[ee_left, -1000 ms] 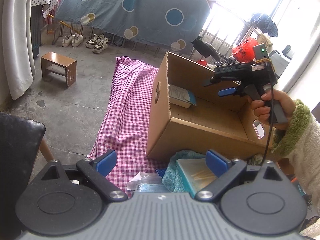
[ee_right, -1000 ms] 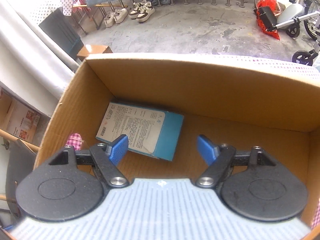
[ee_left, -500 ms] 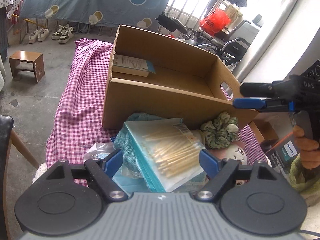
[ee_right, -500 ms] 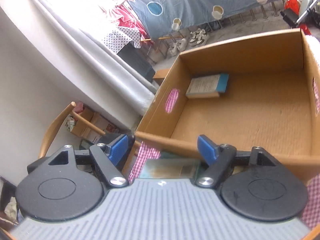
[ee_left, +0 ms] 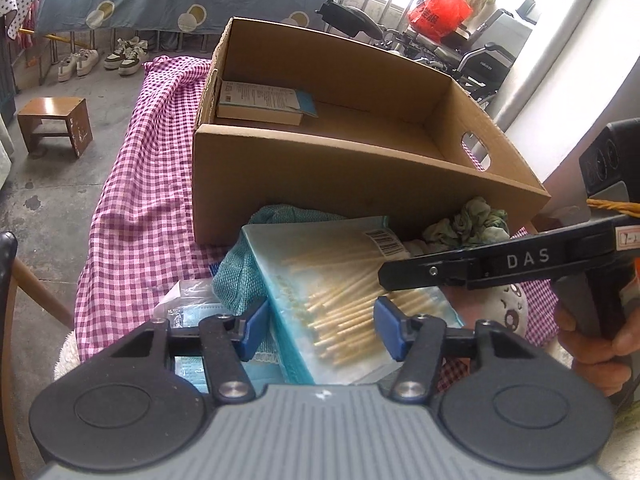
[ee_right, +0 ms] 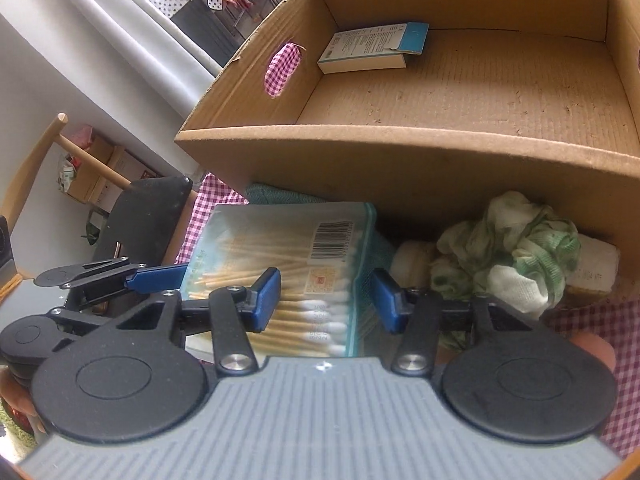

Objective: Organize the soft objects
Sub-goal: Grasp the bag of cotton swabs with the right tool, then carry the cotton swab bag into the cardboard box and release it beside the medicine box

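A clear bag of cotton swabs [ee_left: 340,280] [ee_right: 288,256] lies on a teal cloth [ee_left: 240,276] in front of the cardboard box [ee_left: 340,184] [ee_right: 400,152]. My left gripper [ee_left: 320,328] hangs just over the bag's near end, jaws closing, with the bag between them and no pad pressing on it. My right gripper [ee_right: 326,300] comes in from the right over the same bag, jaws also closing without a grip. A green and white scrunchie [ee_left: 468,224] [ee_right: 512,248] sits to the right against the box.
A small blue and white carton [ee_left: 260,102] [ee_right: 372,48] lies in the box's far left corner. A pack of face masks [ee_left: 188,308] and a white plush toy [ee_left: 508,304] flank the bag. A pink checked cloth [ee_left: 132,200] covers the table. A wooden stool [ee_left: 56,124] stands on the floor.
My right gripper pulled back out of the box and came down over the swab bag. My left gripper moved forward and down toward the same bag. Both sets of jaws narrowed.
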Available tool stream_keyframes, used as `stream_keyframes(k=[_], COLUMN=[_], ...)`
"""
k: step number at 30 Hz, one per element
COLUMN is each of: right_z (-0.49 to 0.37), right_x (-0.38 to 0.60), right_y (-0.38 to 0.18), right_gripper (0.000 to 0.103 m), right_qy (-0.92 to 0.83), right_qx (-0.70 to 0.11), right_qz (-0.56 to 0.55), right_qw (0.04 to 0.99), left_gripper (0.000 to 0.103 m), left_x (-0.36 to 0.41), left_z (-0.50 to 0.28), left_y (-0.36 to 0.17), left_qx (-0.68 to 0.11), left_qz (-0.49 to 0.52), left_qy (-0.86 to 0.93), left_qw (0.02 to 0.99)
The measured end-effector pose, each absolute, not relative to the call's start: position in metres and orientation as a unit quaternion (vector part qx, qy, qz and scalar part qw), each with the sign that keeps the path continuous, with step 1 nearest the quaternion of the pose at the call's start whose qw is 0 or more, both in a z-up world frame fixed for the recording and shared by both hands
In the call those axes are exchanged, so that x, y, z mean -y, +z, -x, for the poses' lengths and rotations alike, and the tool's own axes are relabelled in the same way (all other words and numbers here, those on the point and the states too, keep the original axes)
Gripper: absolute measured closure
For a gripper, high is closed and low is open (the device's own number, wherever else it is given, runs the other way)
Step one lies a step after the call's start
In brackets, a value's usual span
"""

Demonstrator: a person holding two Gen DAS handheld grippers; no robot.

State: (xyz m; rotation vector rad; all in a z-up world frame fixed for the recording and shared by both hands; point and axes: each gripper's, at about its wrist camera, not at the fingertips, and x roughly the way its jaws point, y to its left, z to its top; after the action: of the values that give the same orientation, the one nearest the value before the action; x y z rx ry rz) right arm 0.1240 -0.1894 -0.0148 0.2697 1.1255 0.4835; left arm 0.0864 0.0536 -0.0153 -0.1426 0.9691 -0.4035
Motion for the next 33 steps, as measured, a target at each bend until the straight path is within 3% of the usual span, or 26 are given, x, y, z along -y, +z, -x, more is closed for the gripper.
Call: stream_keyframes(k=[7, 11, 15, 24, 33], right_z=[-0.123, -0.123, -0.116, -0.115, -0.194], right_x=[0.190, 0.191, 0.195, 0.204, 0.232], right_y=[-0.019, -0.019, -0.004, 0.049, 0.073], right_gripper=[0.057, 0.072, 0.079, 0.083, 0.083], right_qy=[0.234, 0.236, 0.247, 0.288, 0.287], right_qx=[-0.521, -0.512, -0.491, -0.434, -0.432], right_qz=[-0.159, -0.174, -0.182, -0.203, -0.237], right_qw=[0.805, 0.807, 0.815, 0.829, 0.822], left_gripper=[0.047, 0.047, 0.048, 0.047, 0.046], left_x=[-0.055, -0.055, -0.058, -0.050, -0.016], left_z=[-0.086, -0.081, -0.071, -0.078, -0.176], left_y=[-0.015, -0.007, 0.011, 0.084, 0.110], left_qx=[-0.458, -0.451, -0.438, -0.363, -0.363], left_qz=[0.069, 0.062, 0.064, 0.030, 0.012], left_qy=[-0.199, -0.195, -0.192, -0.188, -0.219], left_qw=[0.863, 0.869, 0.876, 0.912, 0.906])
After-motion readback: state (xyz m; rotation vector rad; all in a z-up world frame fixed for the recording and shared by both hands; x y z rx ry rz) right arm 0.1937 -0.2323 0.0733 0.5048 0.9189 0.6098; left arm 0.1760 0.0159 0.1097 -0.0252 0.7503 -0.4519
